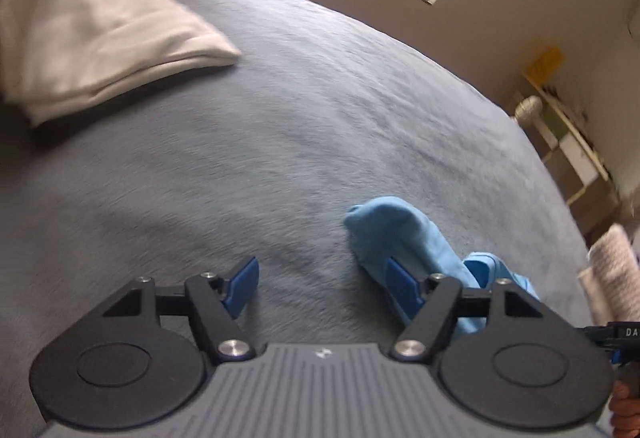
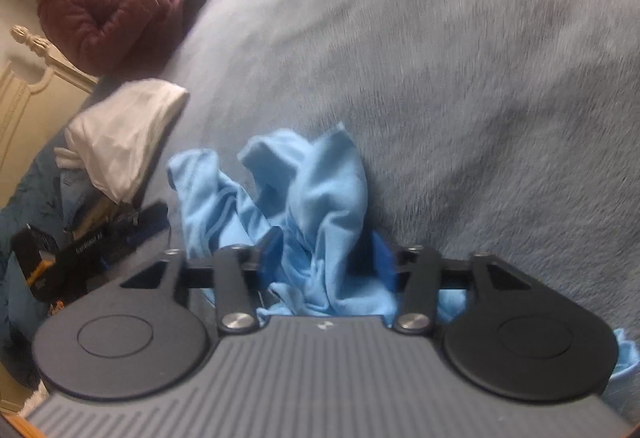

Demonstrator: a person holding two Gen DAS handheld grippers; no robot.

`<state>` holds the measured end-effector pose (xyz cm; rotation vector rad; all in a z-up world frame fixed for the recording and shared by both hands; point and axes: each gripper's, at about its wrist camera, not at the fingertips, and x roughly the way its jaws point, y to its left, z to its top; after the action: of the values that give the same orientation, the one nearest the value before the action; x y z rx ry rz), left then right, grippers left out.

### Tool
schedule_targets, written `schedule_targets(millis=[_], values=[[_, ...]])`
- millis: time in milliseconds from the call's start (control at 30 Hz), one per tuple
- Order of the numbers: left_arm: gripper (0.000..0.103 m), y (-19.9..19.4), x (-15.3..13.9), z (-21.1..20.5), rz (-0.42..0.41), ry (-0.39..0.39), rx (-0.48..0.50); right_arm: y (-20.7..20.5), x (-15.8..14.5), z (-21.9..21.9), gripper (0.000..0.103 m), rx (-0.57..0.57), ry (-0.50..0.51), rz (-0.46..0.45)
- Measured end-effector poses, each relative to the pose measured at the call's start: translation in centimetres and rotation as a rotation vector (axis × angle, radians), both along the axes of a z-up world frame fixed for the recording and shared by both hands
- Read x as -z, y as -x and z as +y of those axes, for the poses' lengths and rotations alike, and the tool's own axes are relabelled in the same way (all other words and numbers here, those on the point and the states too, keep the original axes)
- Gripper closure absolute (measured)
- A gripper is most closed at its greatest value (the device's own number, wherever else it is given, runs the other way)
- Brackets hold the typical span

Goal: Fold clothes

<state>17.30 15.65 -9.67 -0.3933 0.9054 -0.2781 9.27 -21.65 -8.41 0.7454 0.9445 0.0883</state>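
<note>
Right wrist view: right gripper [image 2: 326, 258] spread around crumpled light-blue cloth [image 2: 288, 190] on grey blanket [image 2: 480, 78], not yet folded. Left gripper [image 1: 320, 284] spread, empty, beside it. Folded white garment [image 1: 92, 22] already set aside.

One blue cloth [image 2: 304, 198], one folded white garment [image 2: 124, 134], two grippers [image 1: 320, 286].

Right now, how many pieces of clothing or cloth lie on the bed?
2. A crumpled blue cloth lies between the right gripper's open fingers. A folded white cloth lies farther up the grey bed, near a seated person. More may be hidden.
</note>
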Motion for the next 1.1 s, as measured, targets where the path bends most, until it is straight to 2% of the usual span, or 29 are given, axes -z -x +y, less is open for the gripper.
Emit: schedule_targets(millis=[100,167,233,333,433,500,533,567,600,633,667,733,767,833,933,1100], values=[[0.031,1.0,0.0,1.1,0.035,0.059,-0.022,-0.1,-0.7,-0.8,0.043,0.016,-0.009,-0.035],[0.031,1.7,0.0,0.6,0.054,0.098,0.003,-0.5,-1.0,-1.2,0.035,0.026,-0.004,-0.041],[0.031,2.4,0.2,-0.6,0.067,0.119,0.052,-1.3,-0.9,-1.4,0.031,0.032,0.006,-0.033],[0.028,3.4,0.4,-3.5,0.083,0.129,0.143,-2.7,-0.3,-0.8,0.024,-0.014,0.015,-0.005],[0.028,3.4,0.7,-6.2,0.078,0.111,0.199,-3.9,0.5,1.0,0.024,-0.107,0.059,0.043],[0.029,3.3,0.8,-7.9,0.073,0.098,0.234,-4.2,0.6,2.9,0.031,-0.179,0.159,0.061],[0.03,3.1,0.9,-8.7,0.066,0.072,0.24,-4.2,0.5,3.7,0.048,-0.198,0.213,0.059],[0.037,2.8,1.1,-9.4,0.064,0.036,0.242,-4.2,0.4,4.4,0.064,-0.218,0.268,0.057],[0.044,2.5,1.1,-10.0,0.063,0.003,0.245,-4.2,0.3,5.1,0.072,-0.235,0.31,0.056],[0.057,2.2,1.1,-10.6,0.059,-0.025,0.251,-4.3,0.2,5.1,0.086,-0.242,0.294,0.055],[0.07,1.8,1.0,-11.1,0.054,-0.051,0.258,-4.4,0.2,5.2,0.09,-0.248,0.277,0.054],[0.087,0.9,0.9,-11.5,0.052,-0.052,0.259,-4.9,-0.1,5.0,0.092,-0.236,0.246,0.049],[0.09,0.4,0.9,-11.7,0.051,-0.05,0.259,-5.1,-0.2,4.9,0.092,-0.231,0.231,0.047],[0.092,-0.2,0.3,-11.6,0.025,-0.049,0.252,-5.6,-0.9,4.4,0.092,-0.205,0.199,0.021],[0.092,-1.1,-1.3,-11.6,-0.069,-0.093,0.227,-6.6,-2.4,3.3,0.093,-0.149,0.151,-0.043],[0.093,-5.2,-4.7,-10.4,-0.198,-0.153,0.134,-10.5,-4.8,0.8,0.093,-0.05,0.139,-0.162]])
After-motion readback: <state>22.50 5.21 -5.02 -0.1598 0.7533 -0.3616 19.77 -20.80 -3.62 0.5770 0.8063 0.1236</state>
